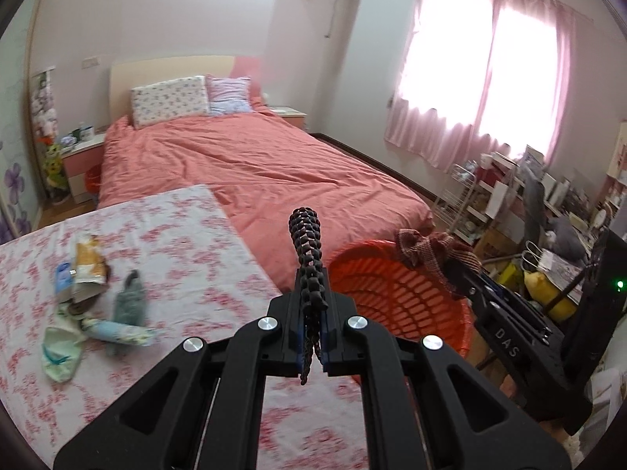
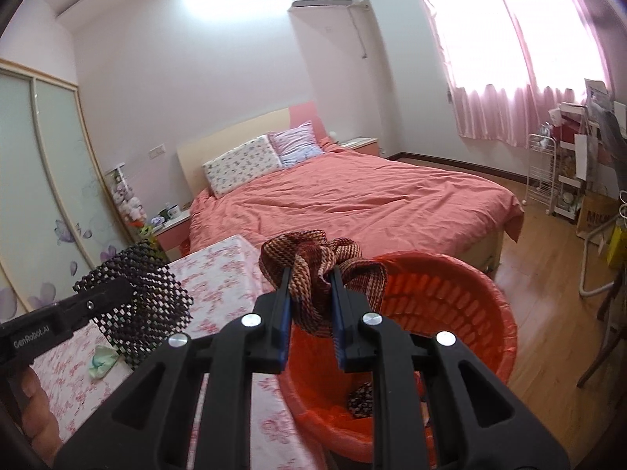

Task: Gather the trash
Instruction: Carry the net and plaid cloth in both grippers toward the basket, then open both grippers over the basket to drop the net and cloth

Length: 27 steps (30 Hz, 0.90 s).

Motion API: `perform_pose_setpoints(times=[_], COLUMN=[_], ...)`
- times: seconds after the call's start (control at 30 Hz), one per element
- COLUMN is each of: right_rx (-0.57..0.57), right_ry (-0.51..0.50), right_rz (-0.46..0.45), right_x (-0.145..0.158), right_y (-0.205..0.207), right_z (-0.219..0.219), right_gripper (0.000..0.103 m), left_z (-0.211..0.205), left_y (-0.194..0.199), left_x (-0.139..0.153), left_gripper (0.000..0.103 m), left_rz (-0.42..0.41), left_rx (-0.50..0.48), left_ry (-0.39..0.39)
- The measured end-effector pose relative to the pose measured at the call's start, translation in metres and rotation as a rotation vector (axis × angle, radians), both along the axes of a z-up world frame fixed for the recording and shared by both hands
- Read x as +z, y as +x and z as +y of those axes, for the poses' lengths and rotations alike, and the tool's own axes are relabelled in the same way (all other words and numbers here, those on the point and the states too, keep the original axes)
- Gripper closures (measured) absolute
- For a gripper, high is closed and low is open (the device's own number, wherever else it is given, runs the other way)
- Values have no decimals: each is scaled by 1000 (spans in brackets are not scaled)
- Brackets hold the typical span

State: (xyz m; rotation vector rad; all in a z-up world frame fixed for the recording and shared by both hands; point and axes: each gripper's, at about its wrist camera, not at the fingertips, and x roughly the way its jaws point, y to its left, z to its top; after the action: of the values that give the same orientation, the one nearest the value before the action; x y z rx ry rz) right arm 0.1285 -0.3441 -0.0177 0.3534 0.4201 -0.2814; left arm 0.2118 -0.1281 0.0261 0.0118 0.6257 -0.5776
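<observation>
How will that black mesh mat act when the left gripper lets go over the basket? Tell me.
The black mesh mat sags around the shut left gripper, so it is probably floppy. Its open weave suggests it is light. It may drape over the orange basket rim instead of dropping in.

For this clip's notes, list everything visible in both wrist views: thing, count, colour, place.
black mesh mat: one, black, pinched in the left gripper
woven cloth: one, brown-red, clamped in the right gripper above the basket
basket: one, orange, lined with orange plastic, on the floor beside the table; a dark patterned piece lies inside
table: one, pink floral cover, near the foot of the bed
trash pile: several wrappers and cloth bits, mixed colours, on the table's left part
bed: one, salmon cover, two pillows at the headboard
curtains: pink, over the window
shelves: cluttered, under the window
left gripper: fingers shut on the mat
right gripper: fingers shut on the cloth
</observation>
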Motion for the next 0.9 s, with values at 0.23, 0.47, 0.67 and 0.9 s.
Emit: perform_pose_setpoints(times=[0.23,0.47,0.67,0.9], right_rx=[-51,-97,-119,-129], right_ry=[18,60,72,48], right_rz=[9,33,68,99], right_x=[-11,-26,-44,-54], right_y=[-5,-1,-1,-3], right_z=[-32,-63,-74,-64], right_gripper=[85,71,54,32], left_z=[-47,-86,-85,-55], left_y=[4,10,21,18], left_x=[-13,-29,-50,-56], left_gripper=[97,96,63,39], left_rz=[34,75,148,143], left_rx=[-85,-124,-83,7], left_ry=[8,41,65,116])
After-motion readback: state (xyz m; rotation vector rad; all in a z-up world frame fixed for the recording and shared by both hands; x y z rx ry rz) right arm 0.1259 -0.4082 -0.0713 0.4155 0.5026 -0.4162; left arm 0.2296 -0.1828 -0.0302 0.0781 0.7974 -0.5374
